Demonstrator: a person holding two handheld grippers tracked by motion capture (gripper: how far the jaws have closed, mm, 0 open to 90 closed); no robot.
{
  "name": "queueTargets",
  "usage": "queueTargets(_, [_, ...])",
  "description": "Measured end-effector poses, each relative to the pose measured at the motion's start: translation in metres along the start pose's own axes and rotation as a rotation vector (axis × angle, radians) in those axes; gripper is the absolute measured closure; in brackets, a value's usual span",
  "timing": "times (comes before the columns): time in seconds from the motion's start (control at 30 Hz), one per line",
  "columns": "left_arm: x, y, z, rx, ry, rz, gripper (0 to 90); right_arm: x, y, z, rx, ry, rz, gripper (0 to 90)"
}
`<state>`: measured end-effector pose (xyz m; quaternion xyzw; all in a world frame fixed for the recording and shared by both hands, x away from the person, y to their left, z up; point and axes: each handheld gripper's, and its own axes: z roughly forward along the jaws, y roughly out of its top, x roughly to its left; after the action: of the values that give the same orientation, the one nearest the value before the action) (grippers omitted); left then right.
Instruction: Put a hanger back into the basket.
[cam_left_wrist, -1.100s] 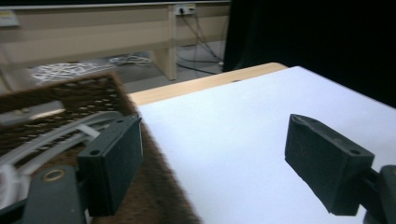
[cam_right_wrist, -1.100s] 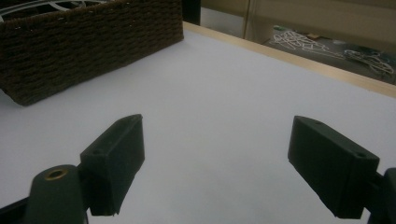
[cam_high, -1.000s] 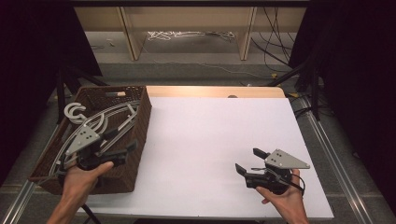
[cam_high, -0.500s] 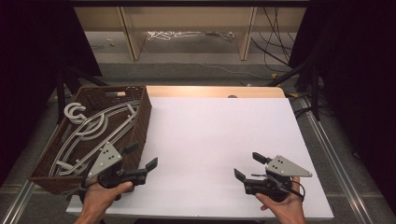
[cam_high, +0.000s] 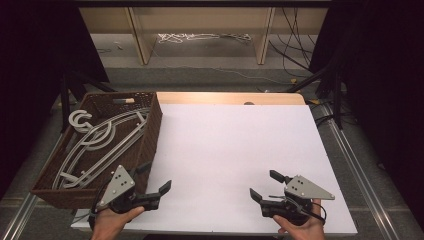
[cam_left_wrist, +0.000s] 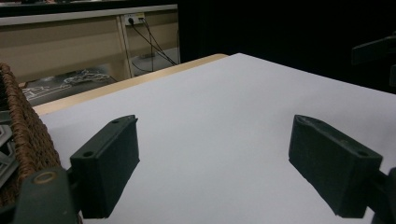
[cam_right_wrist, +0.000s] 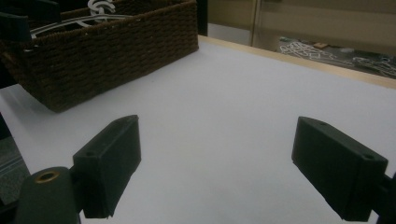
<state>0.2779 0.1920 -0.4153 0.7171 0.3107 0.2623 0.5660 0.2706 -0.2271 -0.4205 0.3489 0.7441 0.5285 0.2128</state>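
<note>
Brown wicker forms the basket (cam_high: 150, 130) at the left edge of the white surface (cam_high: 230, 150), and pale hangers (cam_high: 100, 142) lie inside it, hooks toward its far end. The left gripper (cam_high: 156, 179) hovers low over the near left part of the surface, just beside the basket's near right corner; its jaws stand wide apart with nothing between them, and in the left gripper view the basket's woven wall (cam_left_wrist: 28, 126) shows at the left edge. The right gripper (cam_high: 266, 185) hovers over the near right part of the surface, well apart from the basket, its jaws also spread and bare. From the right gripper view the basket (cam_right_wrist: 107, 44) stands across the sheet with the hangers (cam_right_wrist: 93, 16) rising above its rim.
</note>
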Motion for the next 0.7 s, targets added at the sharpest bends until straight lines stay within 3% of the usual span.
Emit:
queueTargets(0.17, [-0.0035,-0.0059,-0.0014,0.009,0.011,0.021,15.7,0.0022,-0.0058,-0.0039,-0.005,-0.020,0.009,16.5])
queueTargets(0.27, [-0.0054,-0.0076,0.0000,0.014,-0.006,-0.006,15.7,0.0035,-0.0083,-0.0054,-0.010,-0.014,0.009,16.3])
queueTargets(0.33, [-0.0055,-0.0077,0.0003,0.017,-0.004,0.011,15.8,0.0039,-0.0085,-0.0057,-0.005,-0.005,0.009,16.3])
queueTargets(0.47, [-0.0056,-0.0078,0.0004,0.015,-0.006,-0.001,15.8,0.0041,-0.0085,-0.0048,-0.014,-0.013,-0.007,16.3])
queueTargets(0.7, [-0.0035,-0.0078,0.0008,0.014,-0.008,0.006,15.8,0.0037,-0.0089,-0.0047,-0.006,-0.011,0.011,16.3])
